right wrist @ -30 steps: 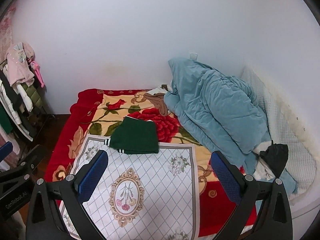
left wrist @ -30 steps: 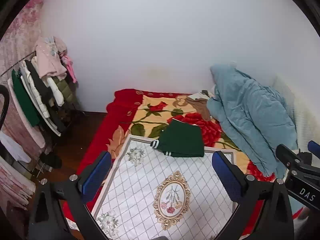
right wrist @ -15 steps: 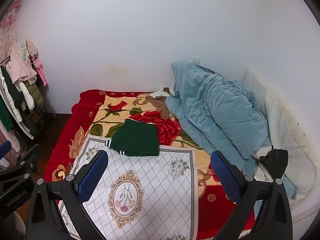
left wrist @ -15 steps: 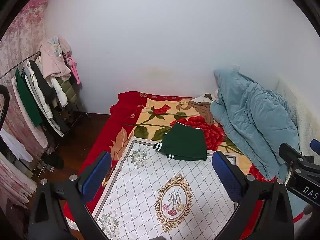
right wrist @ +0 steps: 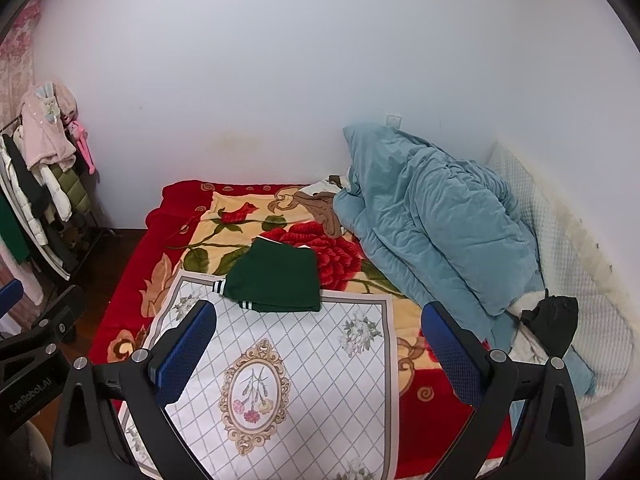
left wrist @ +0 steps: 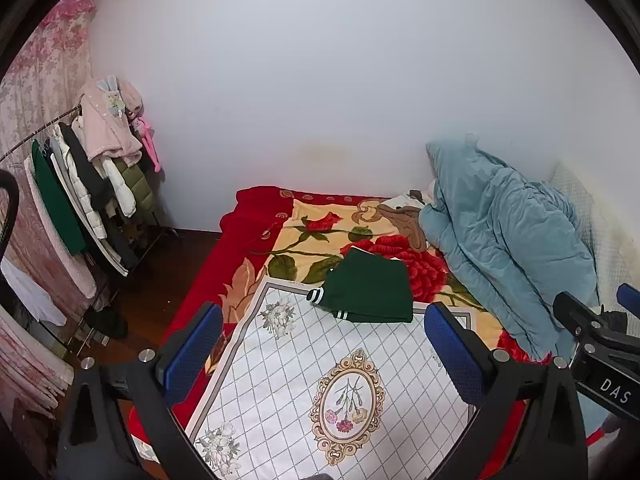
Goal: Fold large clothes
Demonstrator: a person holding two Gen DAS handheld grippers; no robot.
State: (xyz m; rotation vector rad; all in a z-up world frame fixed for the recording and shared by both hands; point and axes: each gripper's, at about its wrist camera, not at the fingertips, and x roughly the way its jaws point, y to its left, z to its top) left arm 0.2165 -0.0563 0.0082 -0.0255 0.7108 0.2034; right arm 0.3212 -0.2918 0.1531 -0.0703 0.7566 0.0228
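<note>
Already folded into a compact rectangle, a dark green knit garment with white-striped cuffs (left wrist: 370,294) is laid at the far edge of a white quilted mat with a grid pattern and an oval floral medallion (left wrist: 280,364), partly overlapping the red and cream rose-patterned blanket (left wrist: 316,228) beneath. The mat is judged to serve as a flat working surface on the soft bed, which would explain why the garment is set on its edge and not on the plush blanket.

Both tools are held raised and back from the bed, well apart from the garment. The left gripper (left wrist: 320,352) is seen with its blue-padded fingers spread wide and nothing between them; the right gripper (right wrist: 318,344) is likewise spread and empty. Each is glimpsed at the edge of the other's view, so they are held side by side.

A crumpled light blue quilted duvet (right wrist: 436,216) is heaped against the wall at the right, and a rack of hanging clothes (left wrist: 92,184) is seen at the left. From this layout, the folding of this piece is judged finished.
</note>
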